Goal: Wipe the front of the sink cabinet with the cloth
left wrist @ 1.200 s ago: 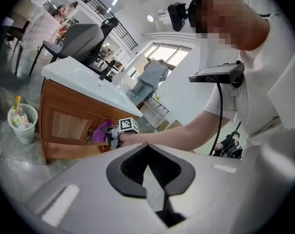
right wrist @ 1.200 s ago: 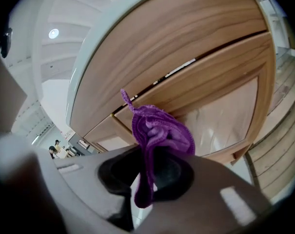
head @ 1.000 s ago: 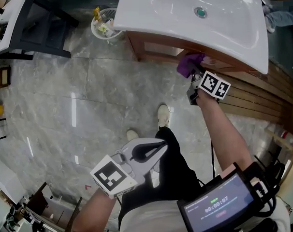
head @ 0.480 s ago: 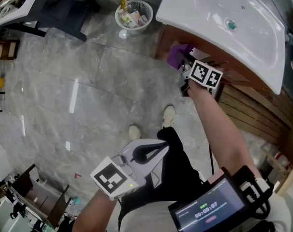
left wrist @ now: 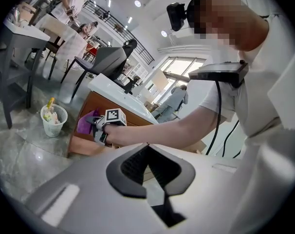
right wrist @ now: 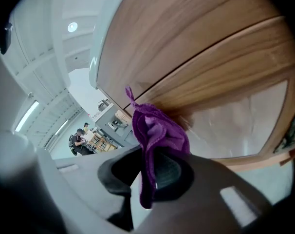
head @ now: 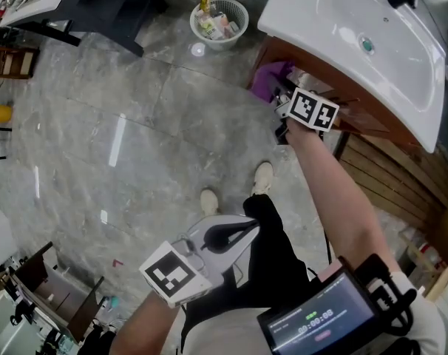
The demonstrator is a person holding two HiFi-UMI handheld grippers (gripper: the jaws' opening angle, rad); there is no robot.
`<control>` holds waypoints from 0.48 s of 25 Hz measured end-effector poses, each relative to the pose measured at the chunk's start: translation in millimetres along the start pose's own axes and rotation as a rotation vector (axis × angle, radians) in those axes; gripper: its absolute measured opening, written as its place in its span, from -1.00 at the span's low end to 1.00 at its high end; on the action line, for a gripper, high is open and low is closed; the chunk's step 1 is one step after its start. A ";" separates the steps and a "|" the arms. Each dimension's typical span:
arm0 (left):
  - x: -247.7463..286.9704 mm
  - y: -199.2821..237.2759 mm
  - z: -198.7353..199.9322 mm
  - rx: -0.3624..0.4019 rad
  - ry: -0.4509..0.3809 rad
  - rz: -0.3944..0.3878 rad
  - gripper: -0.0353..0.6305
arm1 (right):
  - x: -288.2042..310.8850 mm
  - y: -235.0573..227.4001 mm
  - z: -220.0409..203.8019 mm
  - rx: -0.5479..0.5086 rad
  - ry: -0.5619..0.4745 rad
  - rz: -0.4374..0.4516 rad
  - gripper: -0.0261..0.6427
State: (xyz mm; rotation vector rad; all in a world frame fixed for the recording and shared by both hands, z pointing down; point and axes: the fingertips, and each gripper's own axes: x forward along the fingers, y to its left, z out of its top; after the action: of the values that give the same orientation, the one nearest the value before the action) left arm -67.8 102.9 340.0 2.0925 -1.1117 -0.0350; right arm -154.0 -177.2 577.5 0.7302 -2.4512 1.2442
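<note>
While our right gripper (right wrist: 148,177) clamps the purple cloth (right wrist: 159,133) against the brown wooden sink cabinet front (right wrist: 196,48), our left gripper (left wrist: 148,165) hangs closed, empty.

We stretch our right arm (head: 335,191) forward, nearly straight; the right tool (head: 283,102) at its end has its jaws clamped on the purple cloth (head: 267,80). We hold the left tool (head: 225,237) low near our waist, jaws together, nothing between them
</note>
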 end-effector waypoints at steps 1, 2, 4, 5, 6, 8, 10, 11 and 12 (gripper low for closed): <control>0.0 -2.1 0.9 0.004 0.002 -0.009 -0.88 | -8.1 -0.3 -1.1 0.015 -0.009 0.000 -0.76; 0.8 -4.6 1.1 0.010 0.009 -0.020 -0.88 | -18.1 -1.5 -1.9 0.034 -0.022 -0.002 -0.76; 6.1 -11.8 -1.6 0.022 0.036 -0.052 -0.88 | -44.3 -8.3 -2.5 0.072 -0.056 -0.011 -0.76; 11.1 -17.0 -2.4 0.030 0.048 -0.073 -0.88 | -59.6 -13.7 -2.6 0.087 -0.072 -0.018 -0.76; 17.4 -22.9 -2.6 0.039 0.059 -0.095 -0.88 | -75.5 -20.3 -2.6 0.099 -0.087 -0.027 -0.76; 32.3 -36.0 -1.9 0.058 0.083 -0.139 -0.88 | -109.9 -37.5 -2.5 0.125 -0.120 -0.051 -0.76; 47.4 -48.6 -1.9 0.074 0.112 -0.178 -0.88 | -147.6 -59.0 -1.9 0.156 -0.159 -0.082 -0.76; 54.9 -54.1 -2.6 0.083 0.124 -0.195 -0.88 | -166.9 -70.8 -1.4 0.171 -0.179 -0.097 -0.76; 62.4 -59.5 -4.1 0.092 0.135 -0.210 -0.88 | -186.5 -83.0 -1.2 0.185 -0.198 -0.111 -0.76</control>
State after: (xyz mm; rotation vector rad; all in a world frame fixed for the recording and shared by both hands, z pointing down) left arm 14.2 80.6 324.5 2.2503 -0.8251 0.0562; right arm 46.8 -160.7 545.1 1.0717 -2.4286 1.4301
